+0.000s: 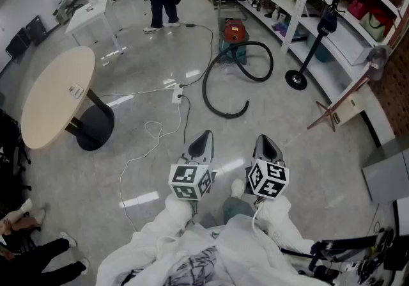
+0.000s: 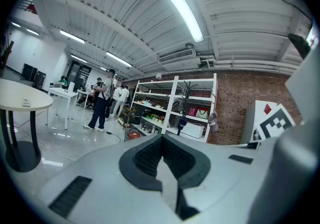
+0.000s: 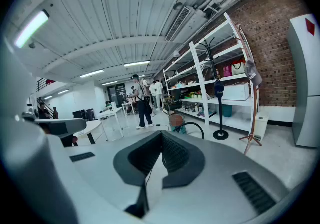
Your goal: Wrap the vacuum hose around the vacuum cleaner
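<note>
Black hose (image 1: 216,103) curled by the vacuum cleaner (image 1: 234,30); my left gripper (image 1: 205,135) and right gripper (image 1: 264,140) were pressed together, empty.

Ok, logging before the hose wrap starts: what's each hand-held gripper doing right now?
Left hand-held gripper: closed, holding nothing.
Right hand-held gripper: closed, holding nothing.

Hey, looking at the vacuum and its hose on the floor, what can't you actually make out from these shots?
- Where the hose joins the vacuum cleaner: head view, too small to tell.
- The hose on the floor: left gripper view, hidden behind the left gripper.
- The hose's free end: right gripper view, hidden behind the right gripper.
- Items on the shelf: too small in every view.
</note>
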The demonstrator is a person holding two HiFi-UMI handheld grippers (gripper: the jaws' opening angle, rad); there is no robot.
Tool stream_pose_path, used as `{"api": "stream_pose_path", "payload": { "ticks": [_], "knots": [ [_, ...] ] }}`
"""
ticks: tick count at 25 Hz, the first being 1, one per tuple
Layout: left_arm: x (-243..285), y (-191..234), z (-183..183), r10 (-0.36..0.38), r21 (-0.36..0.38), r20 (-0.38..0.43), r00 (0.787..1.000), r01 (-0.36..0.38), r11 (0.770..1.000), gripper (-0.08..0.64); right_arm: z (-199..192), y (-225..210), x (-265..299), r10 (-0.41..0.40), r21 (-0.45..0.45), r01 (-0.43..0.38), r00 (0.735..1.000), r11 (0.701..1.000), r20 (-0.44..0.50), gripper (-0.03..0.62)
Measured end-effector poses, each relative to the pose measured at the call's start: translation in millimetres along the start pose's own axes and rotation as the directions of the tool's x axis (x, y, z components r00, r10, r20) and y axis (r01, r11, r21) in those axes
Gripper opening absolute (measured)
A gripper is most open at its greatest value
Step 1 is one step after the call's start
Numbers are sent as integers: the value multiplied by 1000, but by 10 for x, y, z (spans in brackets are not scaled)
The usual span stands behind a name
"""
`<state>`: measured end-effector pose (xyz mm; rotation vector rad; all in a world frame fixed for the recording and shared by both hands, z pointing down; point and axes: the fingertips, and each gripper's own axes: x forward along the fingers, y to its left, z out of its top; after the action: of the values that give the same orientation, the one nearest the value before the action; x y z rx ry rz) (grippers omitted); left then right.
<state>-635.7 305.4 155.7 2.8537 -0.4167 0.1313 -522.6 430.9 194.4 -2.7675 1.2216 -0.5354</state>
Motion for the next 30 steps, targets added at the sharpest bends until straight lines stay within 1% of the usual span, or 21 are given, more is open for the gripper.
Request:
{"api": "stream_pose_path", "payload": {
  "ticks": [3,6,11,14,16,20,26,30],
  "knots": [
    [371,30,-46,6,0,-4,1000,-6,1000,0,33,-196,336,1,0,-1,1000,1000,-2,14],
    [835,23,-37,12,0,-11,1000,-12,1000,0,155,-446,732,4,4,-4,1000,1000,-8,14],
    [1735,-132,131,24,10,-12,1000,-23,1000,0,532,-978,1376,22,4,-22,1000,1000,-9,14],
    [2247,-227,235,20,16,-6,1000,-20,1000,0,760,-1311,1728,20,3,-20,1000,1000,-3,14],
    [2532,-279,255,18,17,-8,1000,-18,1000,0,841,-1516,1928,15,6,-15,1000,1000,-8,13],
    [3003,-327,267,19,17,-13,1000,-18,1000,0,933,-1814,2295,10,9,-10,1000,1000,-28,14],
    [3500,-270,259,20,9,-19,1000,-20,1000,0,1006,-2001,2673,11,17,-11,999,1000,-35,13],
    [3903,-312,258,4,15,-21,1000,-4,1000,0,996,-2215,2942,4,28,-2,999,1000,-53,13]
  ]
}}
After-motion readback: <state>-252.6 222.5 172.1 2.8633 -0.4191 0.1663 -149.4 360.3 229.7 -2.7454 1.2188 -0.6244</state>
